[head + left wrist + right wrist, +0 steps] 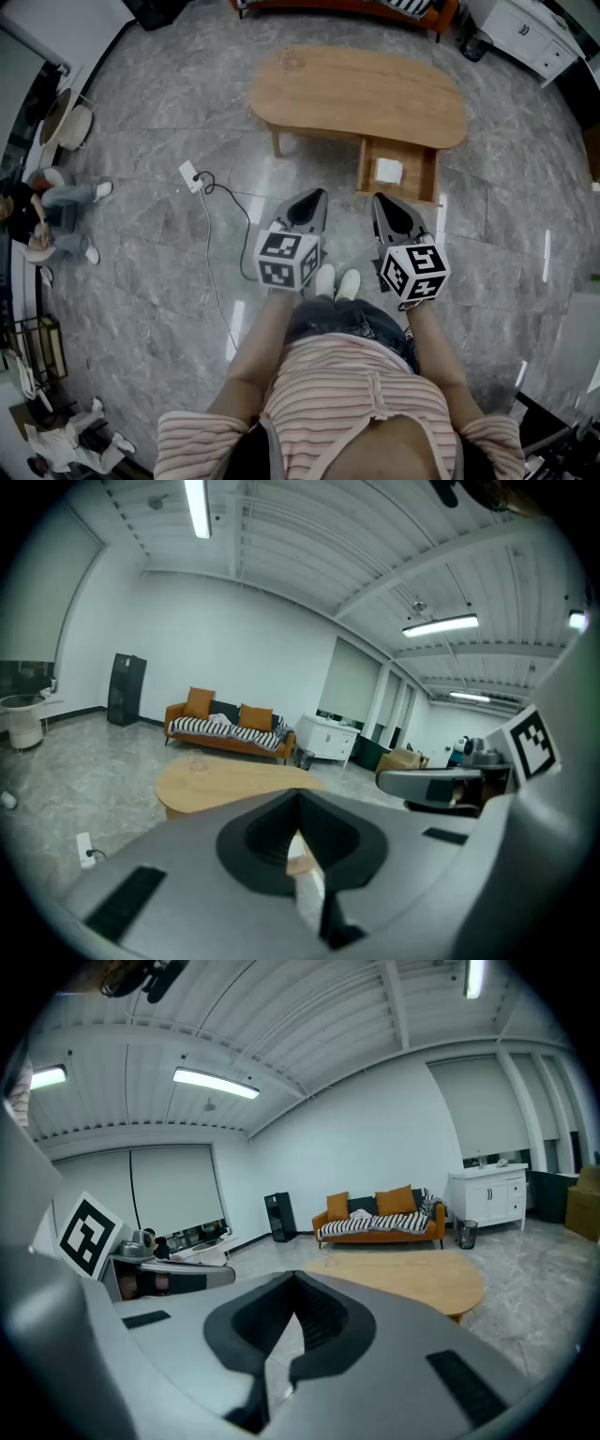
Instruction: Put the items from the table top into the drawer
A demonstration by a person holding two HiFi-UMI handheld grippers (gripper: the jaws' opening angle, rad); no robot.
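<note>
Left gripper (317, 197) pressed together, empty; right gripper (380, 202) likewise. Both held near body, well apart from table (356, 94) — probably because nothing remains to pick. Table top bare. White item (388, 171) lies in open drawer (429, 173) under table's right end. Task looks nearly done — drawer not yet closed.
</note>
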